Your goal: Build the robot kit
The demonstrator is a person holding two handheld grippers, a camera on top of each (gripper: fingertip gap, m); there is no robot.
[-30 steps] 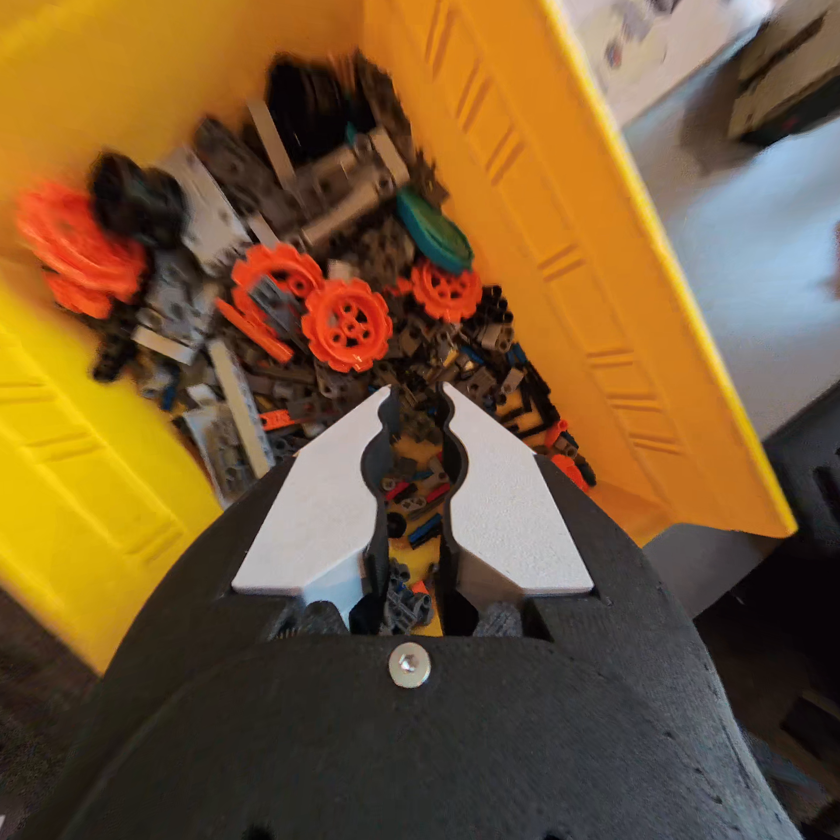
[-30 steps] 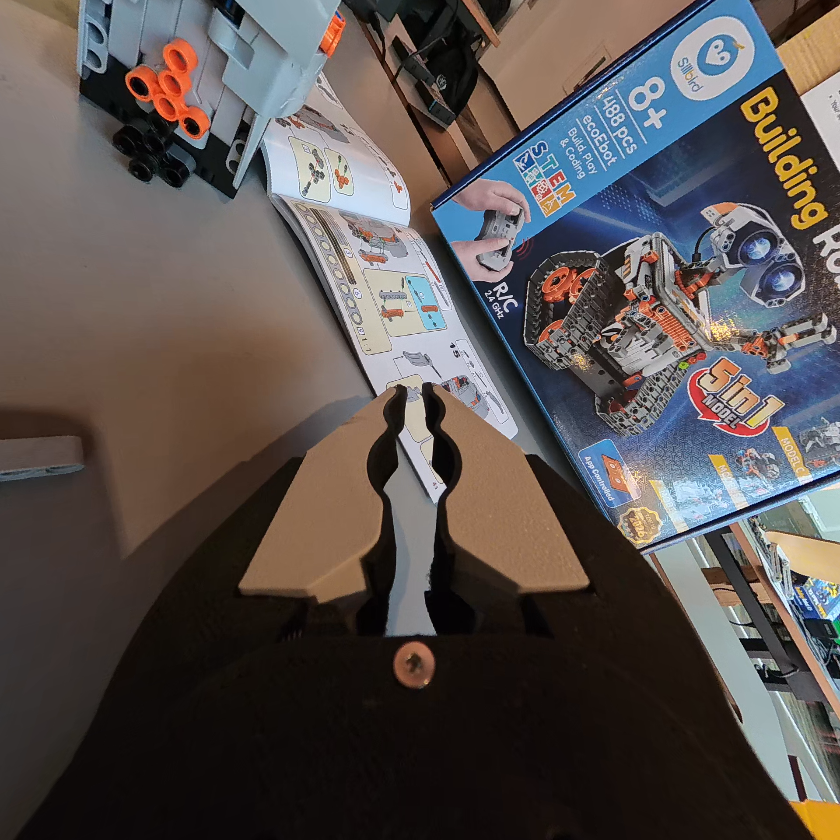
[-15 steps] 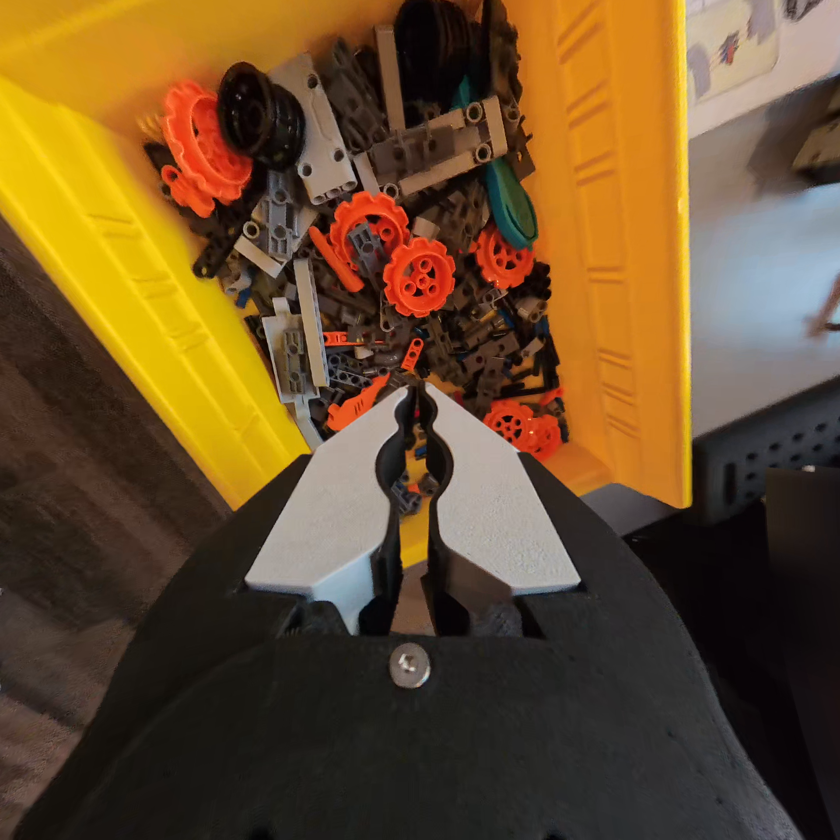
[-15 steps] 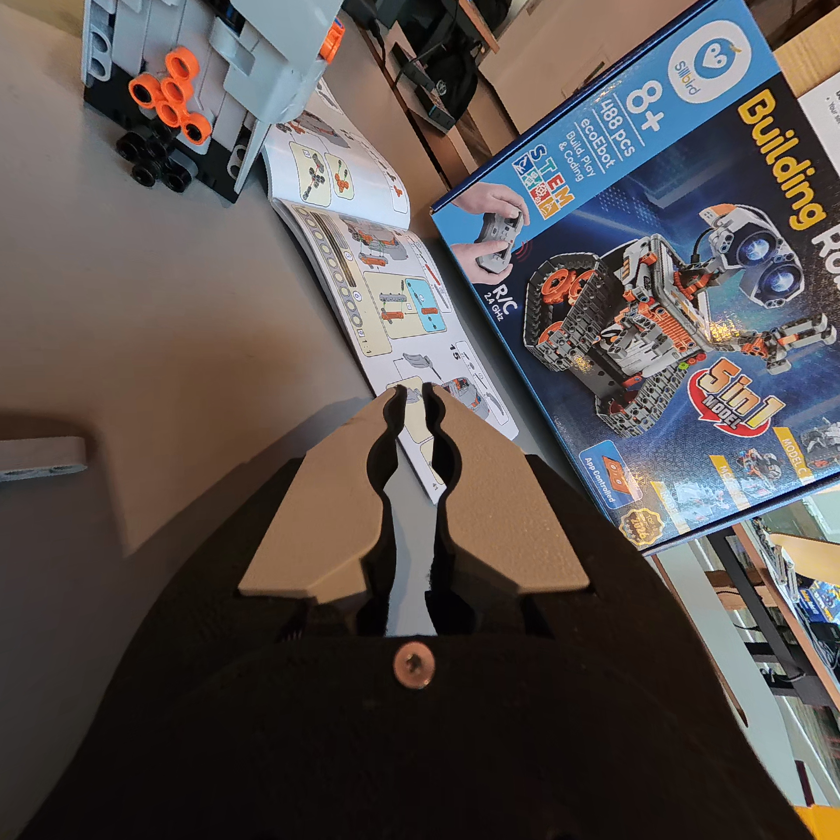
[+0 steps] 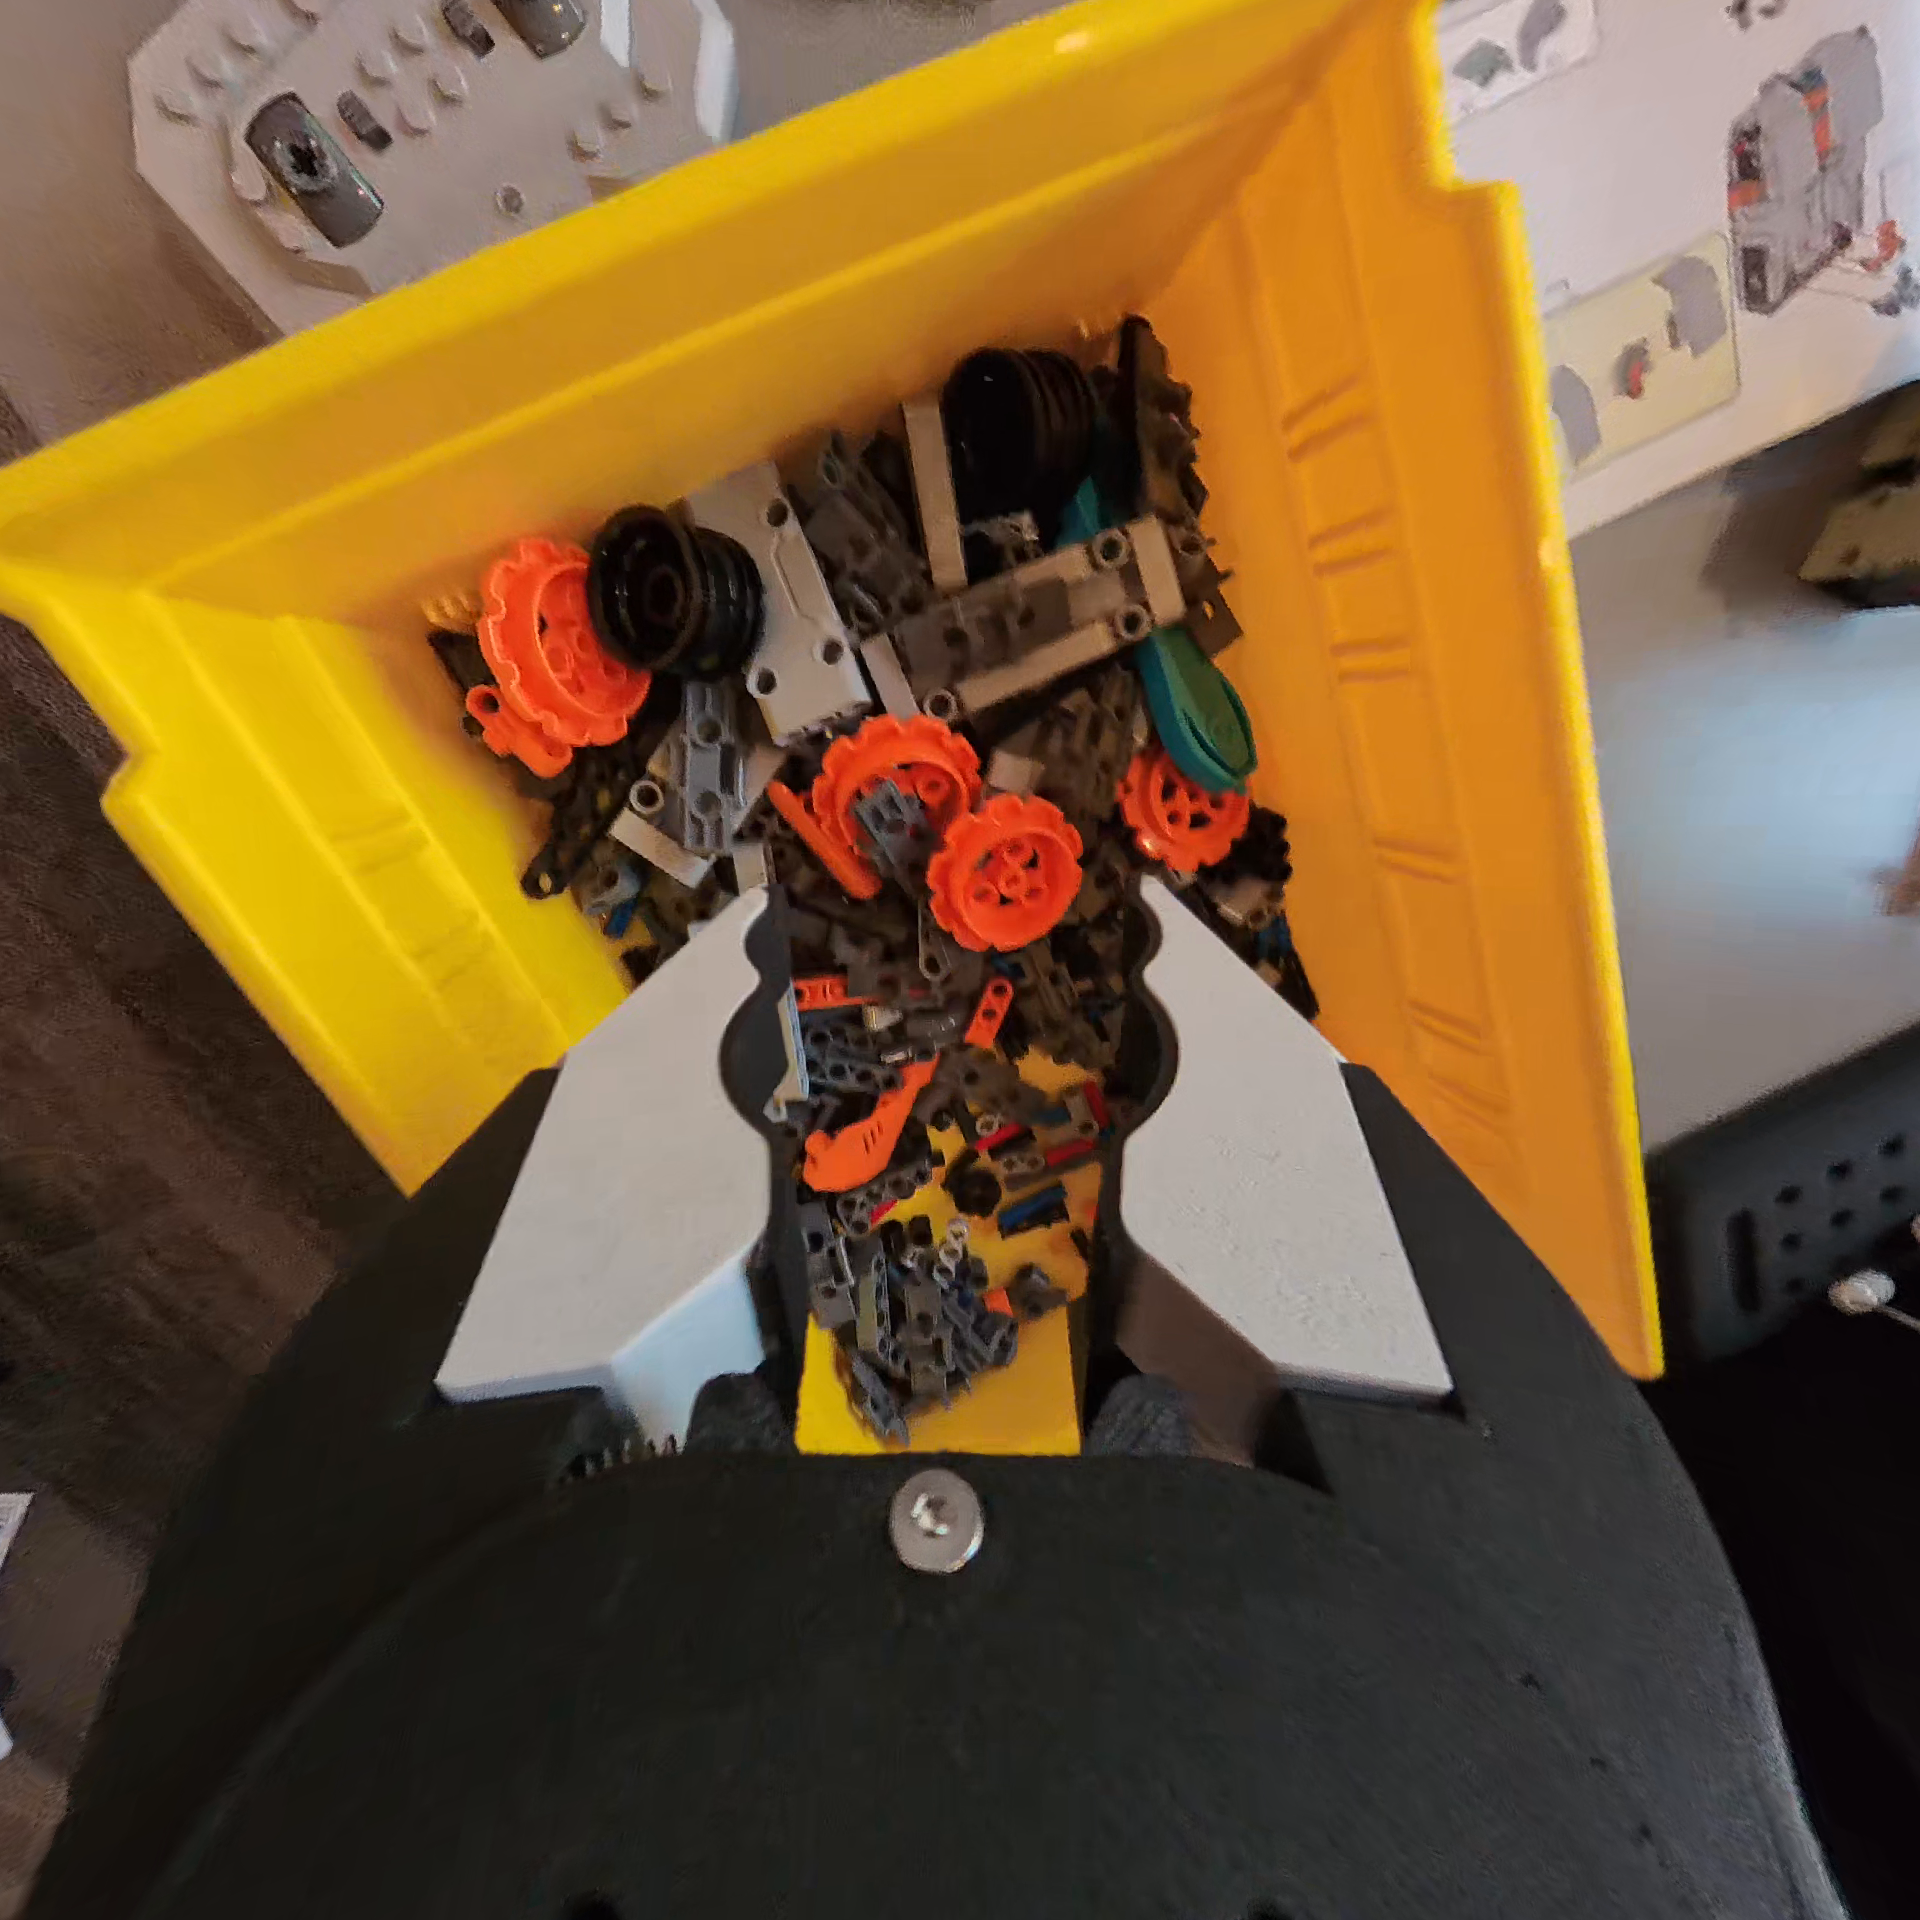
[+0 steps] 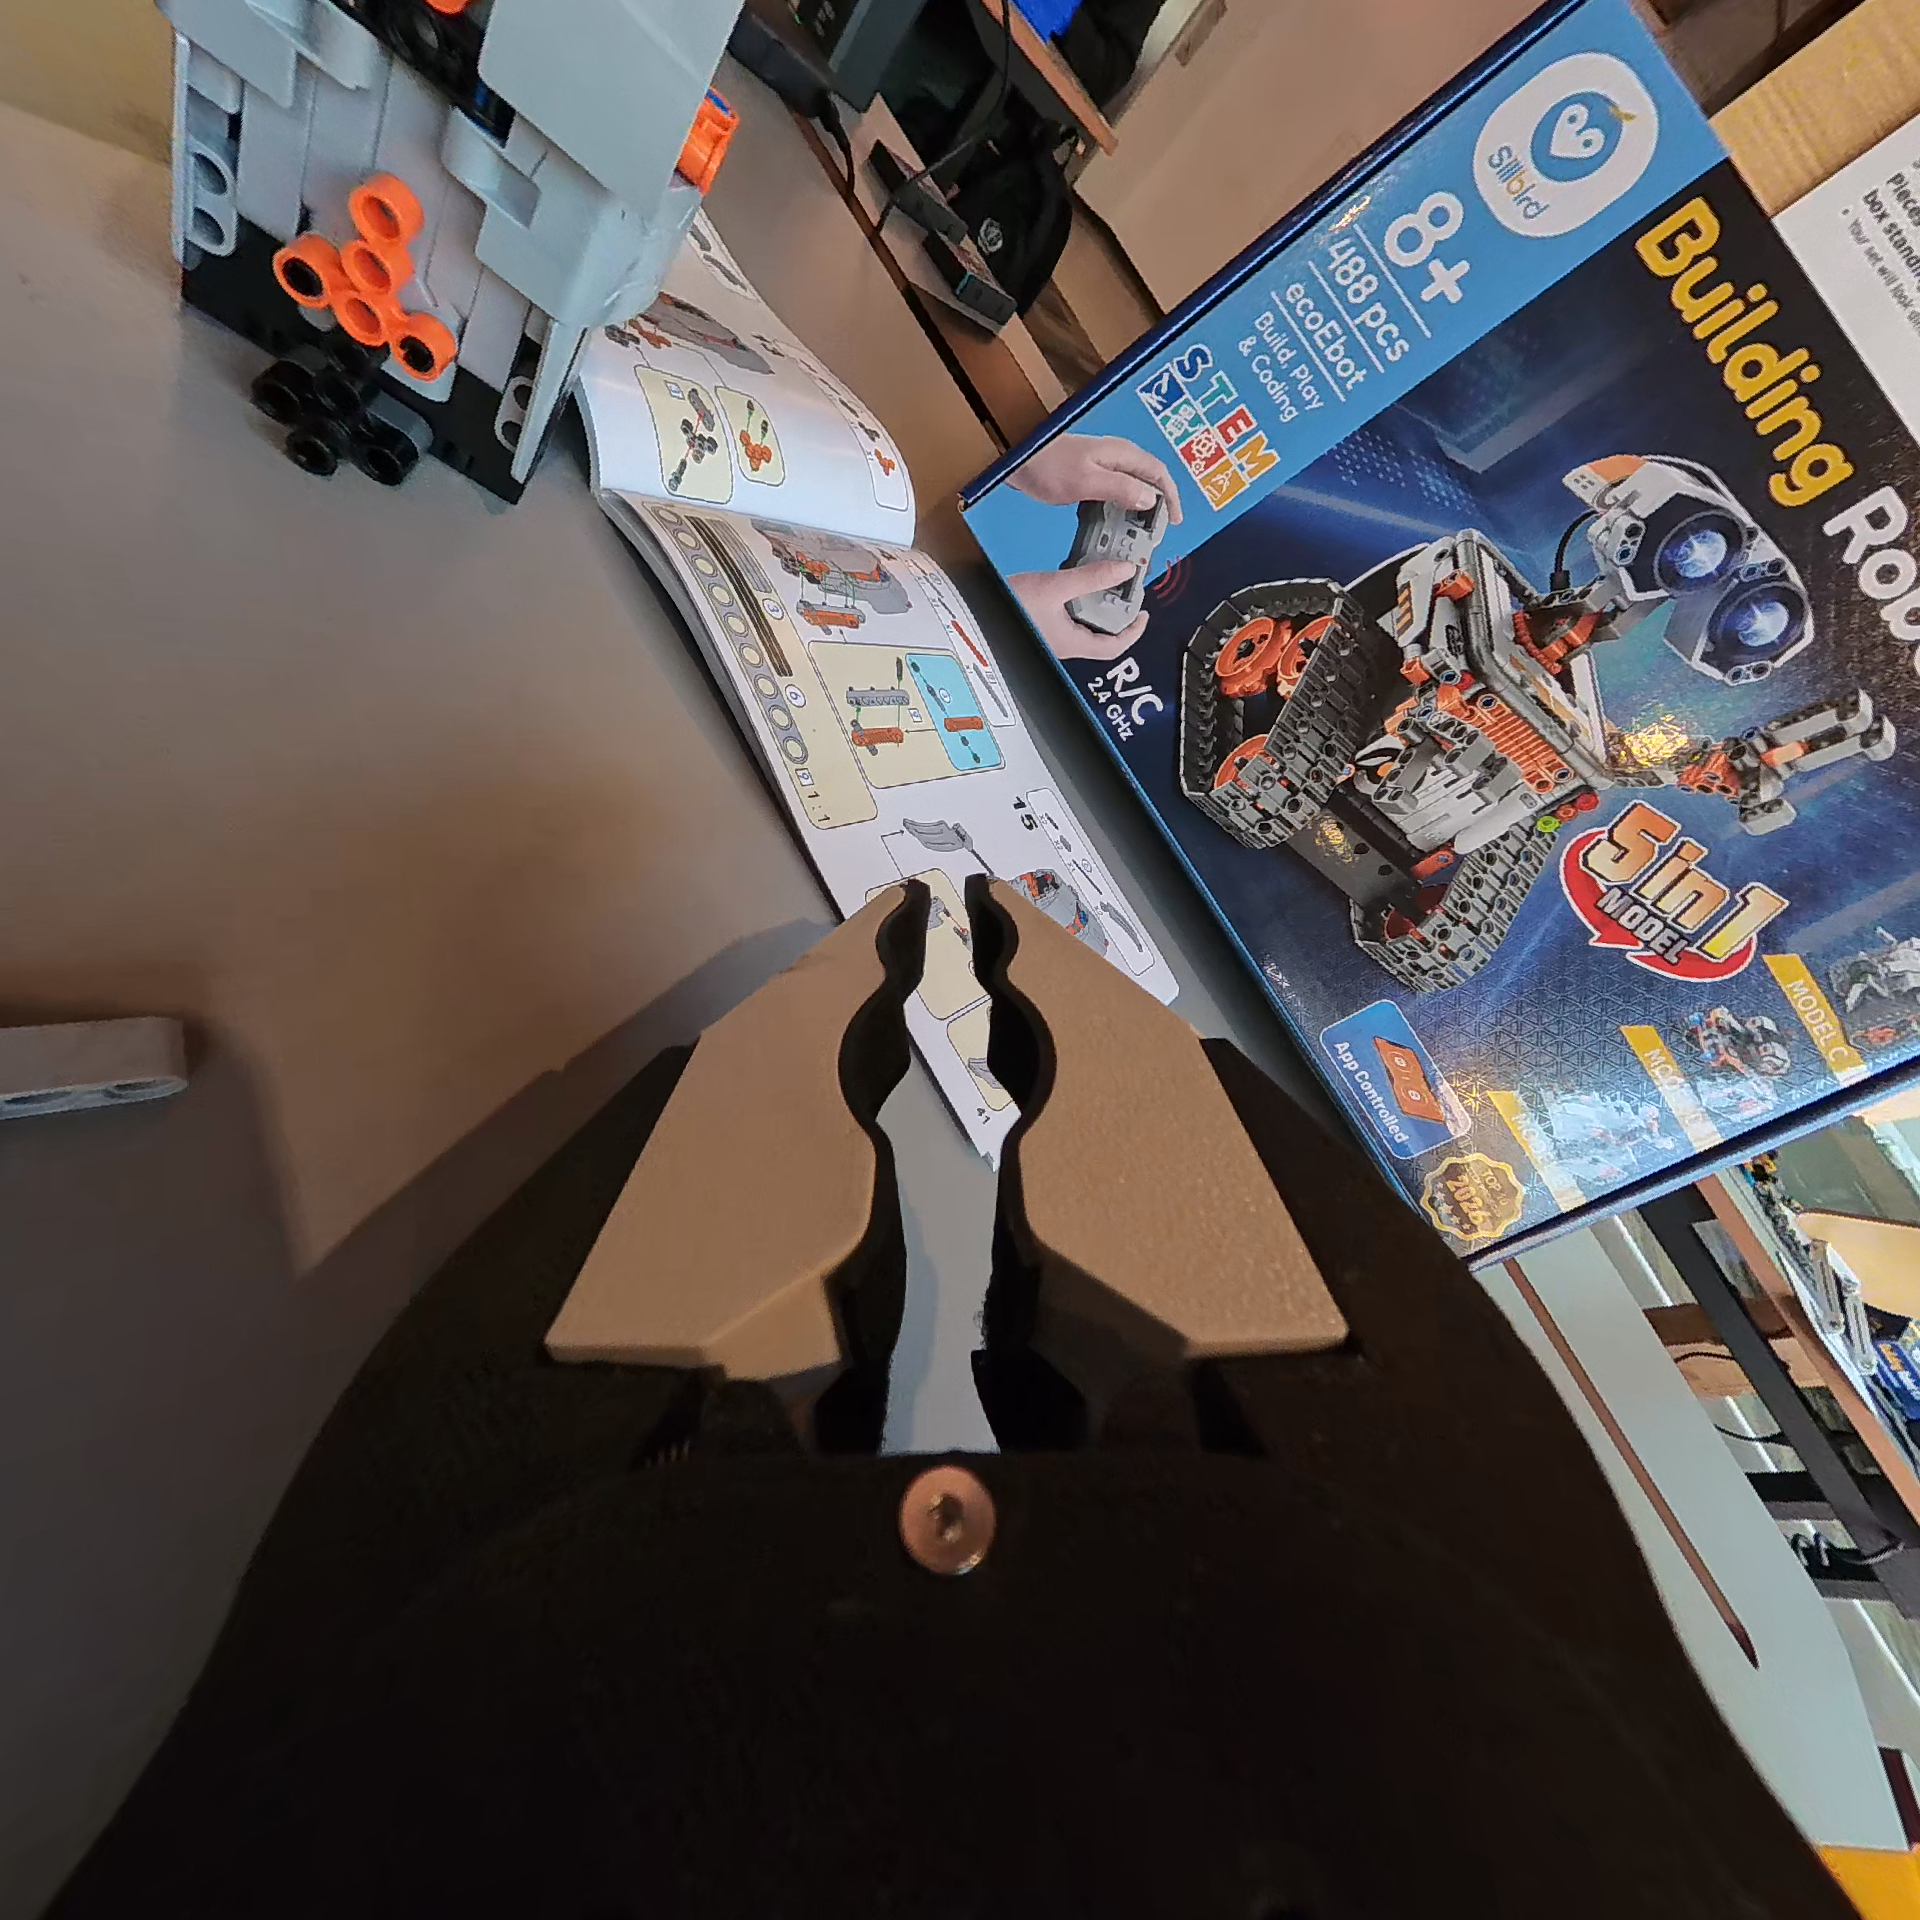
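My left gripper (image 5: 956,899) is open wide and empty. It hangs over a yellow bin (image 5: 644,343) full of loose building parts. Between and just beyond its fingers lie small dark pins and beams and an orange toothed wheel (image 5: 1003,873). Farther in are more orange wheels, a black wheel (image 5: 675,597), grey beams (image 5: 1039,623) and a teal tool (image 5: 1195,707). My right gripper (image 6: 945,885) is shut and empty. It is held over a grey table, with its tips over the corner of an open instruction booklet (image 6: 831,644).
A grey and black partial build with an orange connector (image 6: 436,208) stands at the back left of the table. A blue kit box (image 6: 1507,675) lies to the right. A grey beam (image 6: 83,1060) lies at the left edge. A white part (image 5: 416,135) lies behind the bin. About 45 centimetres separates my left fingertips from my right. To the orange toothed wheel (image 5: 1003,873): left tips about 4 centimetres, right tips about 45 centimetres.
My left gripper has opened from shut to wide open and the view now looks more squarely into the bin. My right gripper has hardly moved.
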